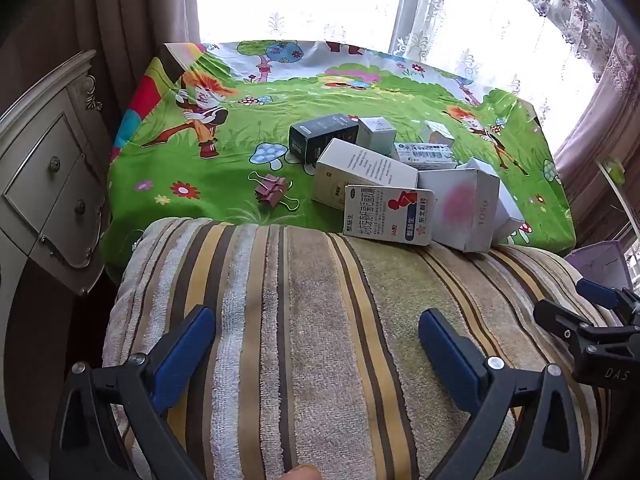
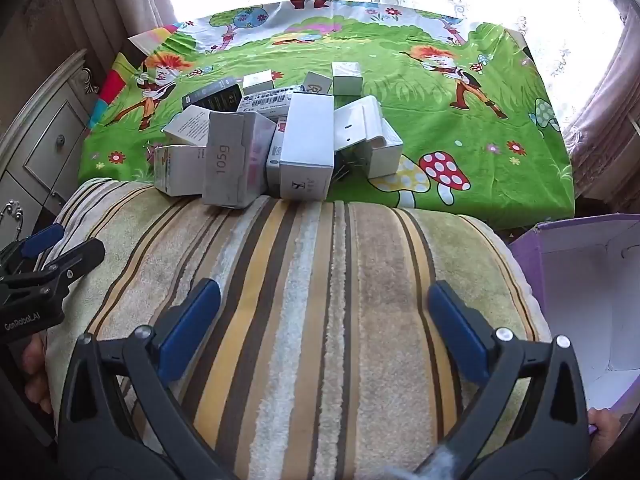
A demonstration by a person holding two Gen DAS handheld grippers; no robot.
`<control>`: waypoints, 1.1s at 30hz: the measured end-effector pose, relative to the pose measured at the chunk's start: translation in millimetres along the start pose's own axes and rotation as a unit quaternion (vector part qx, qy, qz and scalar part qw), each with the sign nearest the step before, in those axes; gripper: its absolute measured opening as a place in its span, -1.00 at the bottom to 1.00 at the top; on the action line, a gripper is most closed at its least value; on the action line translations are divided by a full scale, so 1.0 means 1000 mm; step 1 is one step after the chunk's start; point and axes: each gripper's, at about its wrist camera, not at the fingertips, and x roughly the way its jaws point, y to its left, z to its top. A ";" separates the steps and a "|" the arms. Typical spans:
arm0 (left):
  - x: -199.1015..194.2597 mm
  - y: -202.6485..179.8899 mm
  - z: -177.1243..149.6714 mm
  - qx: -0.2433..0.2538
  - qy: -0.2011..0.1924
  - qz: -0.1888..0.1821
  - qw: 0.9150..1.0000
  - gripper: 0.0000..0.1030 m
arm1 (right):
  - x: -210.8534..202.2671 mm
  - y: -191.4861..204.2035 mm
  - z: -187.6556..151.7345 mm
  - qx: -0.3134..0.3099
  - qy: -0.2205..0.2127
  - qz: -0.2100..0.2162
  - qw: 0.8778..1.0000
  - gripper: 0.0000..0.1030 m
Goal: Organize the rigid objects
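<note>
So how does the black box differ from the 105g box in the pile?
The black box is dark and lies on its side at the pile's far edge on the green cloth. The 105g box is white with a pink blotch, bigger, and sits at the near edge against the striped towel. Both are untouched cardboard cartons.

One pile of cardboard boxes (image 2: 280, 132) lies on the cartoon-print cloth (image 2: 460, 132): at least ten can be counted, one of them black (image 1: 322, 136) and the rest white or pale, though overlap hides the exact number. Two pink binder clips (image 1: 272, 192) lie together beside the pile, and one open purple box (image 2: 580, 280) stands at the right. There is one striped towel (image 2: 320, 300), one chest with two drawer knobs (image 1: 54, 164) showing, and two grippers.
</note>
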 end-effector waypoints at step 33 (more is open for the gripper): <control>0.006 0.001 -0.002 -0.004 0.003 -0.005 1.000 1.00 | 0.000 -0.002 0.001 0.006 0.001 0.009 1.000 1.00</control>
